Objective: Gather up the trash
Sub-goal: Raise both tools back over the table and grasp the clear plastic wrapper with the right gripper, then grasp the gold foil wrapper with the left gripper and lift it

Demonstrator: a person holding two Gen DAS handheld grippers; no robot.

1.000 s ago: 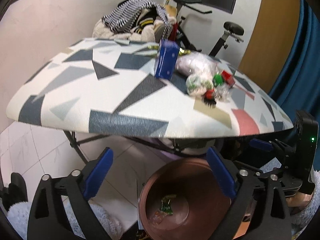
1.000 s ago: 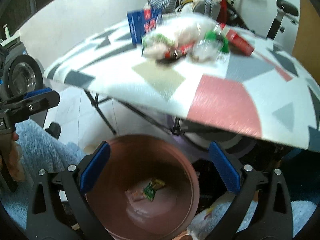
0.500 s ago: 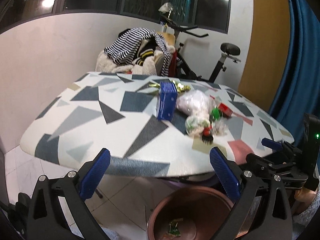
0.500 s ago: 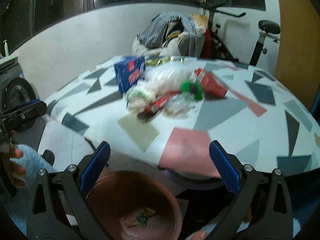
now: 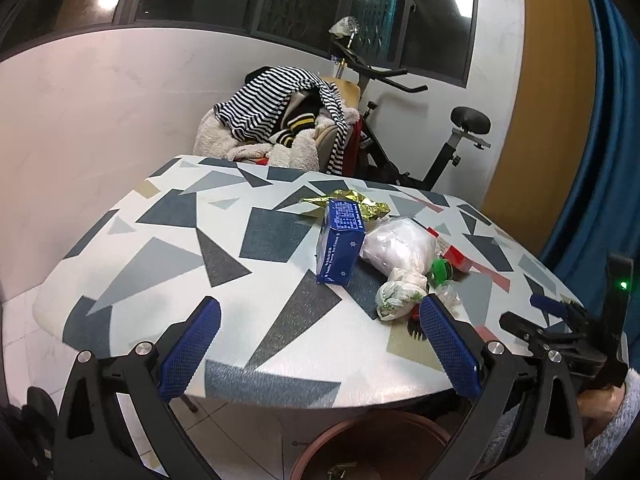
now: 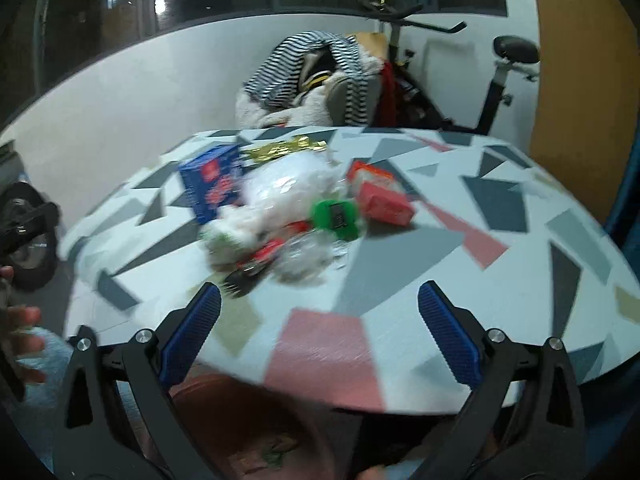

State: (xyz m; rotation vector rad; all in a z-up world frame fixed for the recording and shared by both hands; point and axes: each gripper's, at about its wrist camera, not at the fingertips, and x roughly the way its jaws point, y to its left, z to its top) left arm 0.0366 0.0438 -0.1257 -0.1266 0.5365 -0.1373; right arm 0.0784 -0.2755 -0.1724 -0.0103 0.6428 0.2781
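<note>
On table [image 5: 276, 336], near front edge: blue box [image 5: 340, 246], white plastic bag [image 5: 400, 246], green lid [image 6: 336, 216], red carton [image 6: 380, 198], gold wrapper [image 5: 360, 202], all uncollected. Below table edge: brown bin [image 5: 372, 454], few scraps inside. Progress judged early; most trash remaining. Left gripper [image 5: 320, 346] spread wide, empty. Right gripper [image 6: 320, 334] spread wide, empty, facing pile. Behind table: clothes heap [image 5: 280, 120], exercise bike [image 5: 420, 140]; no obstruction to reach.

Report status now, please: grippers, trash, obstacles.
Both hand-held grippers open, empty. Trash pile untouched on table. Bin below edge. Nothing blocking.
</note>
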